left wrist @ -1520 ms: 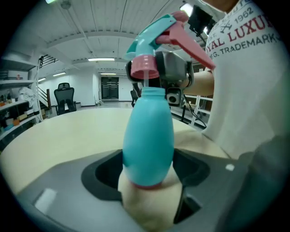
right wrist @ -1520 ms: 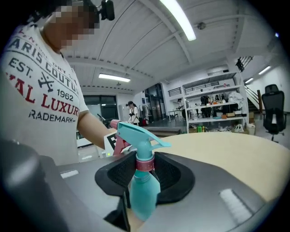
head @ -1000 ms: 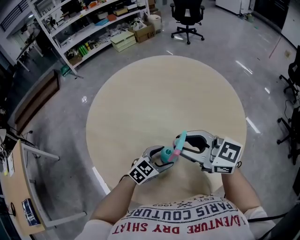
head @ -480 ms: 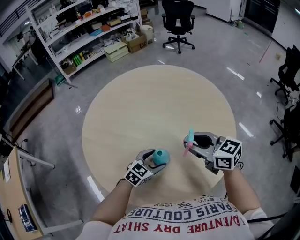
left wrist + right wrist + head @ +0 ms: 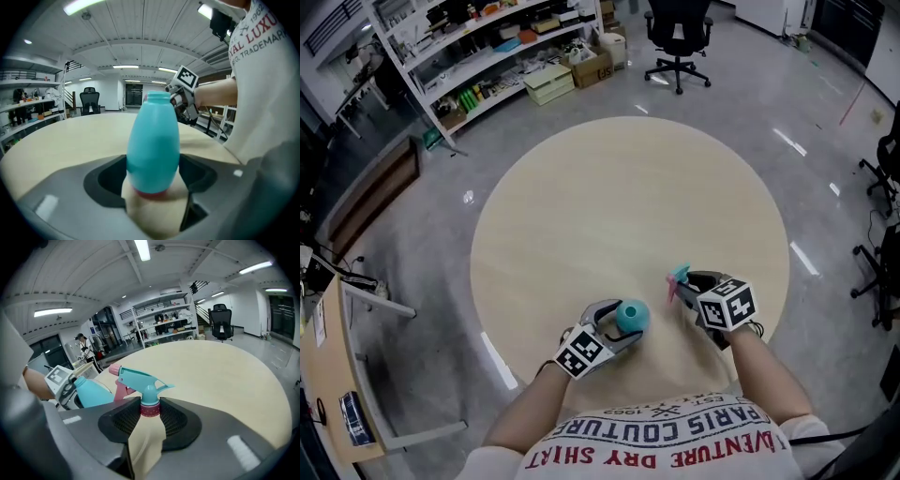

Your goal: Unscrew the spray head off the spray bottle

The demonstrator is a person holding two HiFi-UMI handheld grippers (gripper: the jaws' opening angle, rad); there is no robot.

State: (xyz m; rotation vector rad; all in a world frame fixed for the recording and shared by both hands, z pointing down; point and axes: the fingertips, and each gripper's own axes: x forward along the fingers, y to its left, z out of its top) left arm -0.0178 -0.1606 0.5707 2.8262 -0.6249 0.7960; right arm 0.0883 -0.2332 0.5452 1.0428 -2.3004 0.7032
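Head view: on the round table (image 5: 628, 187), at 6 o'clock, my left gripper (image 5: 619, 330) clamped the teal bottle (image 5: 631, 316). My right gripper (image 5: 682, 284) sat apart at its 3 o'clock.
Left gripper view: jaws pressed the bottle's sides.
Right gripper view: jaws pinched the spray head (image 5: 140, 380) by its collar, clear of the bottle.

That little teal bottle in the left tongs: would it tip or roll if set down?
Probably tippy: the teal bottle is egg-shaped, bulging at mid-height and narrower at its base. Lying down, that round body would likely roll on the smooth table. It looks like glossy plastic, so perhaps slippery.
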